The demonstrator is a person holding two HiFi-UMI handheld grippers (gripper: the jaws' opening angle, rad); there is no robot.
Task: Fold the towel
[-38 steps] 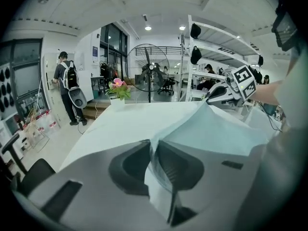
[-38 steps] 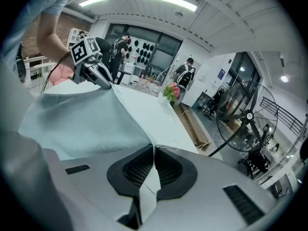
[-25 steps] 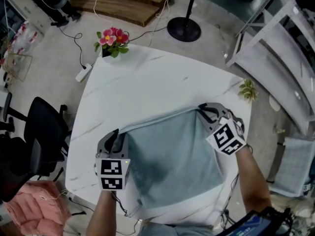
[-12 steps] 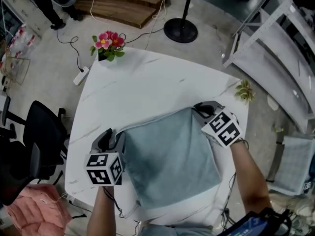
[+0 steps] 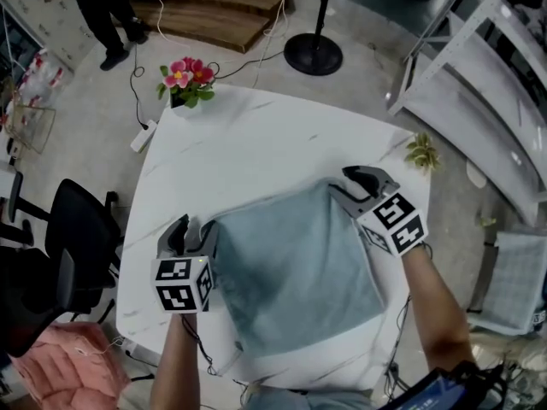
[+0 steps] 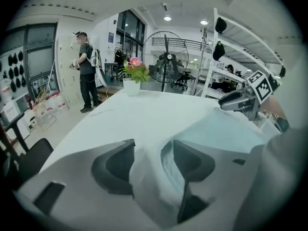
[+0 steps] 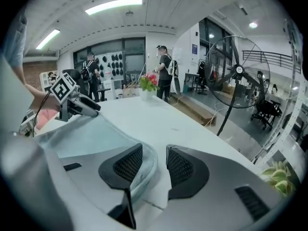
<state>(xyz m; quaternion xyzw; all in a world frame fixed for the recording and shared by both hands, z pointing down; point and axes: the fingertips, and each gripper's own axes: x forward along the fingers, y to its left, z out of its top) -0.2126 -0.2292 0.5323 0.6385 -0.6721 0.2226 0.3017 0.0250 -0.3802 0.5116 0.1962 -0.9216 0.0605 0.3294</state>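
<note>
A light blue-grey towel point(image 5: 295, 272) lies folded flat on the white marble table point(image 5: 248, 143). My left gripper point(image 5: 190, 229) is at the towel's far left corner. Its jaws have just been opening, and the corner point(image 6: 168, 170) lies loose between them with neither pad pressing on it. My right gripper point(image 5: 359, 182) is at the far right corner. Its jaws have just been opening too. The towel's rounded edge point(image 7: 147, 165) rests beside the left pad, with a gap to the right pad. Each gripper also shows in the other's view: the right gripper point(image 6: 240, 100) and the left gripper point(image 7: 77, 102).
A pot of pink flowers point(image 5: 188, 79) stands at the table's far left corner, and a small green plant point(image 5: 423, 152) at its right edge. A black chair point(image 5: 60, 254) and pink cushion point(image 5: 60, 374) are on the left. A fan base point(image 5: 312, 54), metal shelving point(image 5: 496, 84) and a person point(image 5: 102, 7) stand beyond.
Both grippers' jaws have opened and let go of the towel's far corners, which now lie on the table. The right gripper has rolled; neither hand has shifted much.
</note>
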